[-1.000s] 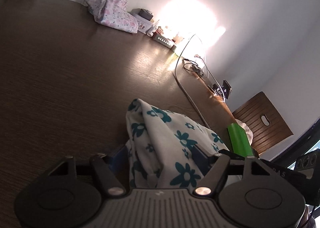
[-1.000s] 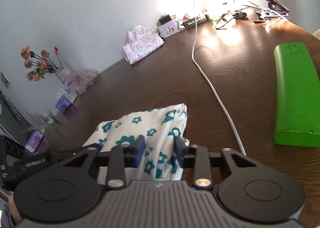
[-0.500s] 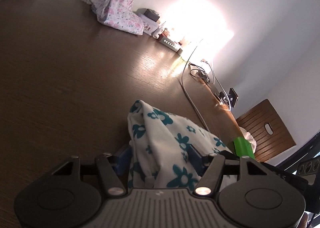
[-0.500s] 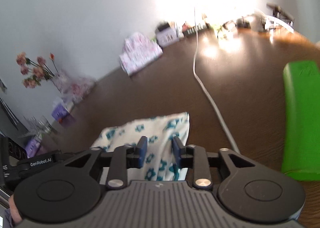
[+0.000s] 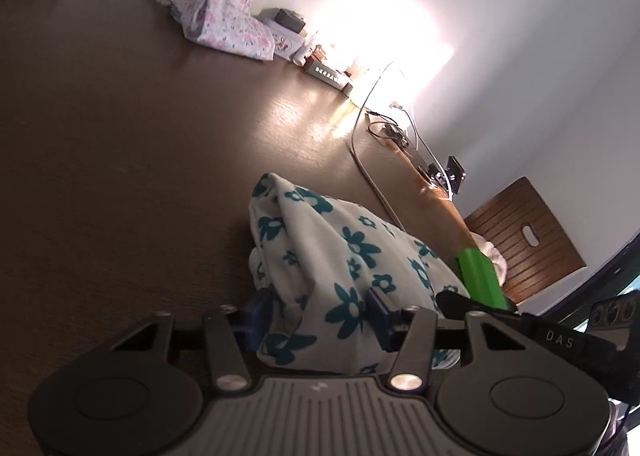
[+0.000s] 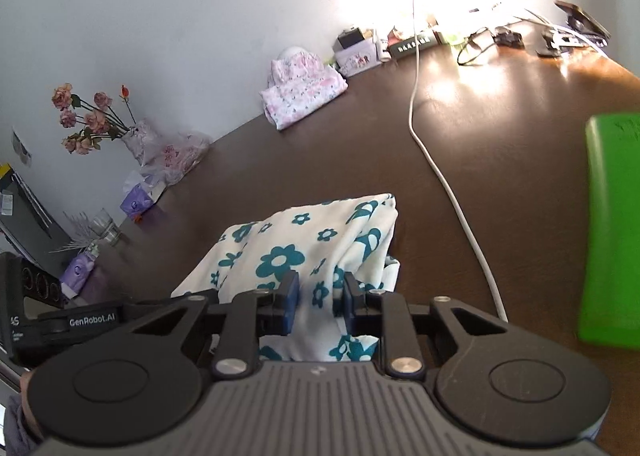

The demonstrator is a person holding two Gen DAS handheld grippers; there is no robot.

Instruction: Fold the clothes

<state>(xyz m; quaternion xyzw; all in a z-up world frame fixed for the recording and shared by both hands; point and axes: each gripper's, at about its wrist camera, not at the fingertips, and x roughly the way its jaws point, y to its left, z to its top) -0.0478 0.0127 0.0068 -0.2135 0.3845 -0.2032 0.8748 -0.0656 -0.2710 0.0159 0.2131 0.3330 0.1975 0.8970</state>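
One dark wooden surface (image 6: pixel 500 144) carrying white teal-flowered garment (image 6: pixel 312 244), bunched between both tools: left gripper (image 5: pixel 318 314) closing around a thick fold, right gripper (image 6: pixel 318 298) closing narrowly, pads pinching cloth; green case (image 6: pixel 612 232) nearby.

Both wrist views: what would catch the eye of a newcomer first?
First, the white cloth with teal flowers, bunched on the dark brown wooden table between the closing jaws of the left gripper and the right gripper. Next, the bright green flat block at the right, and the glaring light patch on the white wall.
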